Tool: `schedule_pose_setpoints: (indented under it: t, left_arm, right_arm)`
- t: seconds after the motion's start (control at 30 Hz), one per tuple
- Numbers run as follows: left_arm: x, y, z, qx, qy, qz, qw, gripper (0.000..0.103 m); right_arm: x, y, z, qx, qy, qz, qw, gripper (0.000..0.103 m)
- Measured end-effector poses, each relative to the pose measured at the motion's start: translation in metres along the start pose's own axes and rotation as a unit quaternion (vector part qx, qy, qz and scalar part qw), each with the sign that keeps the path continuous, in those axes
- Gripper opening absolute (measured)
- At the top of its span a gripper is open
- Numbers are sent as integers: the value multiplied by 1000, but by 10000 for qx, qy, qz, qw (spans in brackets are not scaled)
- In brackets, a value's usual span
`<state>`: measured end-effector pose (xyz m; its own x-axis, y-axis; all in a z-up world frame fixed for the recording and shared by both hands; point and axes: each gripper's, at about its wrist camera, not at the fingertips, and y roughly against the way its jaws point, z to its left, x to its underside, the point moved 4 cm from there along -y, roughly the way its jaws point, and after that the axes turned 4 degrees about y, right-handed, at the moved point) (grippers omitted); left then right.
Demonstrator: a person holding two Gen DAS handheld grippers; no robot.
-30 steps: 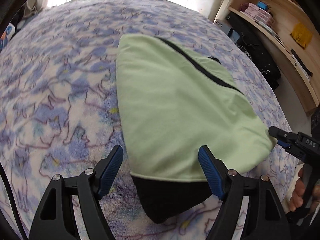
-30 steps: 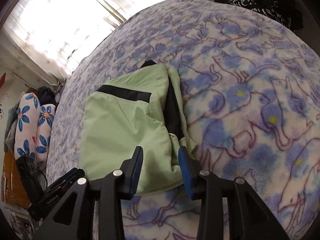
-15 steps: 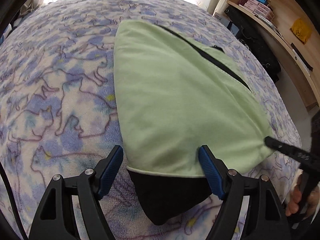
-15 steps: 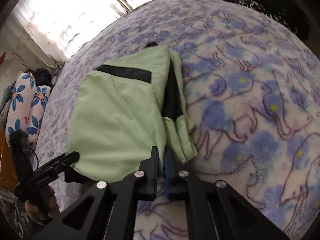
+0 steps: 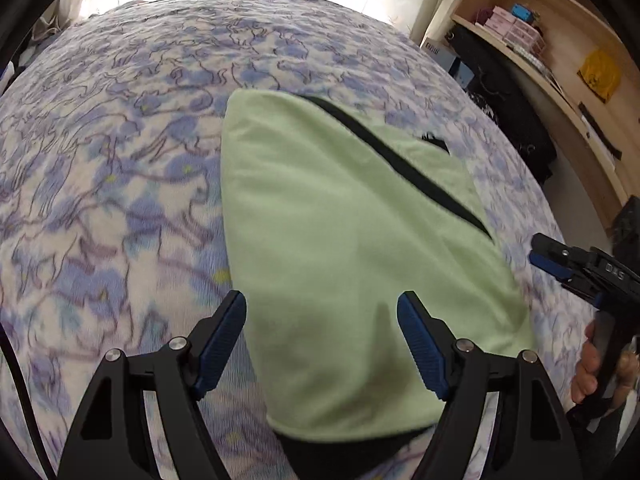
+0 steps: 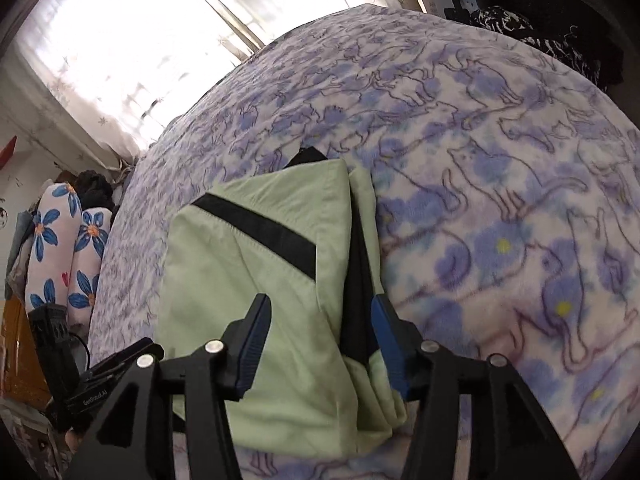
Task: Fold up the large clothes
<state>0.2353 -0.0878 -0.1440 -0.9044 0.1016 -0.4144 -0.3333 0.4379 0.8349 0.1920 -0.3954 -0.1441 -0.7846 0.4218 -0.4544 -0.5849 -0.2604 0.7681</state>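
A light green garment (image 5: 340, 240) with black trim lies folded on the bed's purple cat-print blanket (image 5: 100, 160). My left gripper (image 5: 322, 340) is open, its blue pads on either side of the garment's near end, just above it. My right gripper (image 6: 320, 344) is open over the garment's near edge (image 6: 280, 300), where a black inner layer (image 6: 356, 300) shows between green folds. The right gripper also shows at the right edge of the left wrist view (image 5: 576, 268), beside the garment's corner. The left gripper shows at the lower left of the right wrist view (image 6: 116, 376).
A wooden shelf (image 5: 560, 52) with boxes and dark bags (image 5: 508, 120) beneath stands right of the bed. Bright curtained windows (image 6: 120, 40) lie beyond the bed. Floral pillows (image 6: 60, 256) and dark clothes are piled at the left. Bare blanket (image 6: 500, 200) spreads right of the garment.
My right gripper shut on the garment's edge half a second ago and has now opened and drawn back. The left gripper stayed open and moved forward over the garment's near end.
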Motion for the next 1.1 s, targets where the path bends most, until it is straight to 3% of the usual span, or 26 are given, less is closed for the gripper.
schedule_pose_setpoints:
  t: [0.2,0.37,0.43,0.5,0.53,0.7,0.77,0.83,0.93,1.1]
  left_arm:
    - [-39,-29,14,42,139,149,9998,76]
    - [-49,-42,18,-96,76,168,9998,76]
    - [-50,-43,18,-122,38,141,9998,76]
    - [-50,-45,18,-166,-23,118,9998,76]
    - [-50,-45,18,-189,-51,111,9997,76]
    - [-50,-49,16,-304,-173,75,9994,77]
    - [-49,-51,14,-350,-237,51,9991,77]
    - [-47,-52,14,-425,-288,21,9987,77]
    - [-46,-52,15,-407,-308,1,9987,78]
    - [-47,-41,9,-506,-396,-113,9979,77]
  right_arm:
    - [-42,-54,-23,32,-376,301,9988,52]
    - [-50,-80,-18,79,-254,519,9983,51]
    - [-51,-81,-9,212,55,497,9985,39]
    - [-50,-84,2,434,461,512,9967,7]
    - [-50,-84,7,592,679,492,9947,5]
    - [-59,-70,23,1062,1726,-29,9793,1]
    - [-63,-78,15,1318,1895,-7,9730,1]
    - [-61,-90,-5,1834,1904,124,9644,0]
    - [-51,-98,-41,1774,1419,454,9728,0]
    - [-47,-54,-28,1244,1062,-11,9865,0]
